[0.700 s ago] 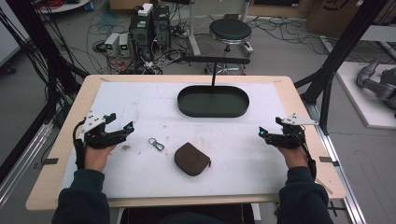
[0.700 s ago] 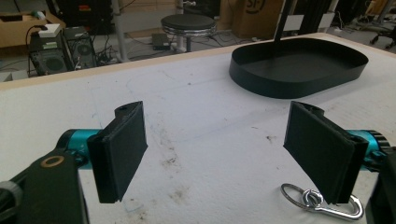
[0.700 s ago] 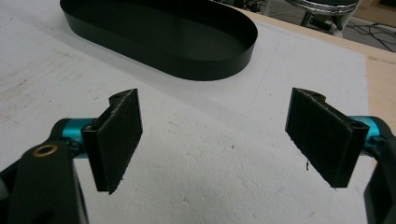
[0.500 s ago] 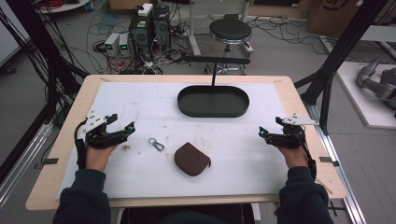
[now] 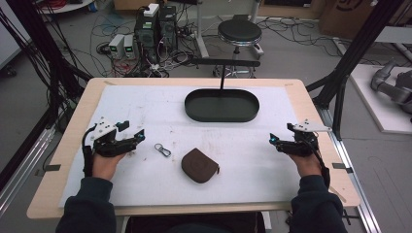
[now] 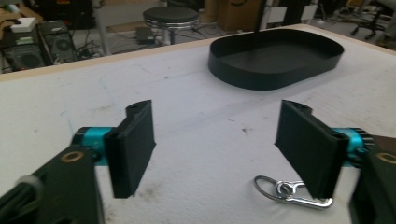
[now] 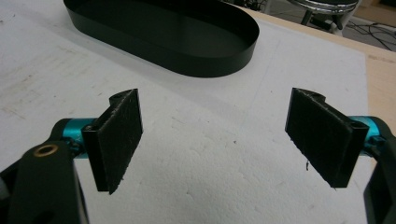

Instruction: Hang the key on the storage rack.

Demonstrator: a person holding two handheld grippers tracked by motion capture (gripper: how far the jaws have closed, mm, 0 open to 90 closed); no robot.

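While both grippers' jaws stand apart, gripping nothing, the black tray (image 5: pixel 221 105) lies bare

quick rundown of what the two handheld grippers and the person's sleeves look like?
Left gripper and right gripper: black bodies, each with a pale three-cornered plate on top and a black cable trailing back along the hand. In the gripper views the jaws are flat black rectangular pads on teal cylindrical mounts, with brass-coloured pivot rings on the black links. Sleeves are dark, cuffed at the wrist.
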